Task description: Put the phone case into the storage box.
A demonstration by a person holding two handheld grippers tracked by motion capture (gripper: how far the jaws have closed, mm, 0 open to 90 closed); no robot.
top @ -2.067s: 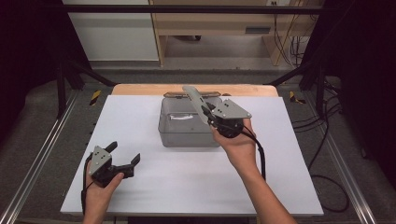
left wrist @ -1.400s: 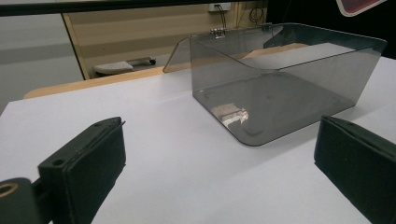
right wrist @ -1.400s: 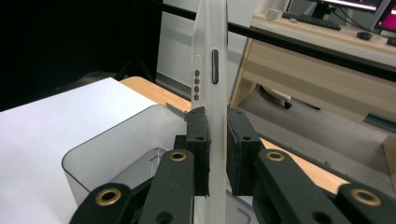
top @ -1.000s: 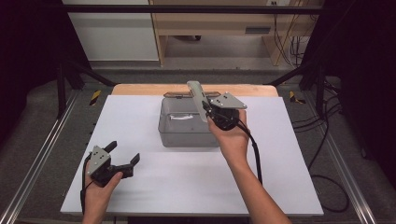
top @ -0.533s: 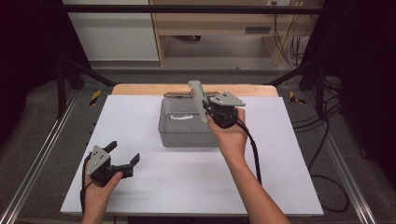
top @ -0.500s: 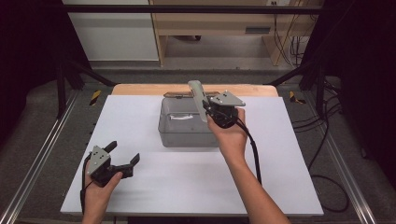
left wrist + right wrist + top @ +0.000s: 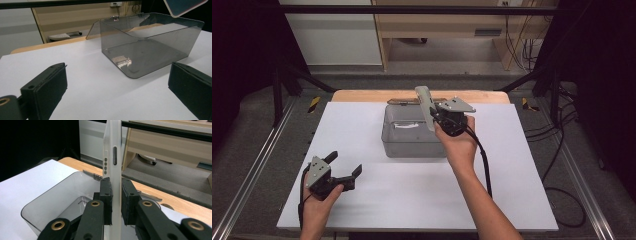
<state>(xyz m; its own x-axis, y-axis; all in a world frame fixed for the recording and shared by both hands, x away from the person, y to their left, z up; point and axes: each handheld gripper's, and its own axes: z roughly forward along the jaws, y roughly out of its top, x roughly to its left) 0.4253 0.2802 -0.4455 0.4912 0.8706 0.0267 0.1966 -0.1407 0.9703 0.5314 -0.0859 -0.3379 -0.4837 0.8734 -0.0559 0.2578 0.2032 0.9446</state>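
White table sheet (image 7: 412,195), same place as 2 s back. Smoky clear bin (image 7: 412,135) at the far middle of the sheet, lid hinged open behind it, unmoved. Inside the bin, something small and pale on the floor, too blurred to name.

Right gripper (image 7: 438,111) over the bin's right rim, clamped edge-on onto a thin white phone-like slab (image 7: 424,107); pads pressing both flat faces, side buttons facing the camera in the right gripper view (image 7: 115,155). Slab standing nearly upright above the bin, top leaning slightly far-left. Compared with 2 s ago: shifted a little left and farther in over the bin, slab steeper; next to no change over the last half second.

Left gripper (image 7: 344,167) resting near the sheet's front-left corner, jaws spread, nothing between, well apart from the bin. No change there.
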